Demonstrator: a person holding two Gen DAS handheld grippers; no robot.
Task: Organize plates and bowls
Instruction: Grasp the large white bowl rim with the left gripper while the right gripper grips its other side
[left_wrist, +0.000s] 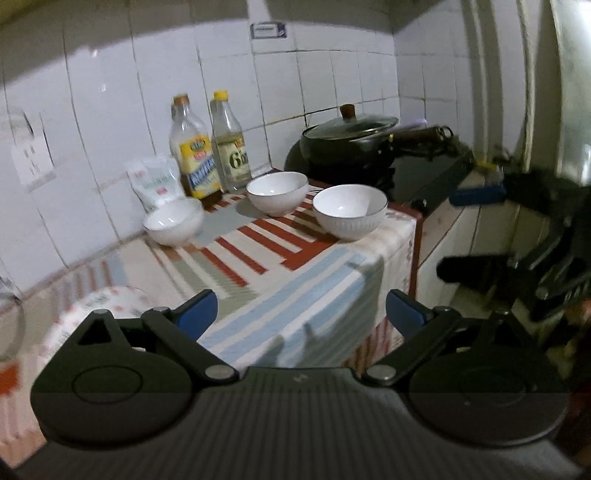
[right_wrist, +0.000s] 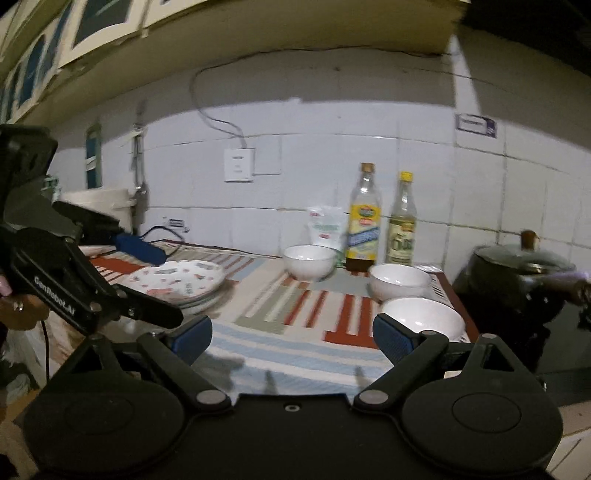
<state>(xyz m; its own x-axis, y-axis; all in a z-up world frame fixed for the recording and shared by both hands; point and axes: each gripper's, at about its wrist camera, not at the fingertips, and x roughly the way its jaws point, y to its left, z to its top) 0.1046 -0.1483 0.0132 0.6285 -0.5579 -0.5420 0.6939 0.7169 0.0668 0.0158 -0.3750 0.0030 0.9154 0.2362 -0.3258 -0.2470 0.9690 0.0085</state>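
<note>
Three white bowls stand apart on the striped cloth: a left bowl (left_wrist: 173, 226) (right_wrist: 309, 261), a middle bowl (left_wrist: 277, 192) (right_wrist: 400, 282) and a near right bowl (left_wrist: 349, 211) (right_wrist: 424, 319). A patterned plate stack (right_wrist: 177, 281) lies at the left; its edge shows in the left wrist view (left_wrist: 92, 314). My left gripper (left_wrist: 301, 317) is open and empty above the cloth's front. My right gripper (right_wrist: 291, 338) is open and empty, its right finger (right_wrist: 393, 338) just in front of the near bowl. The left gripper's body (right_wrist: 74, 291) shows at the left of the right wrist view.
Two bottles (left_wrist: 195, 162) (left_wrist: 231, 147) and a white bag (left_wrist: 157, 181) stand against the tiled wall. A lidded black pan (left_wrist: 347, 142) sits on a dark stove (left_wrist: 424, 173) at the right. The counter edge (left_wrist: 402, 258) drops off at the right. A white pot (right_wrist: 107, 206) stands far left.
</note>
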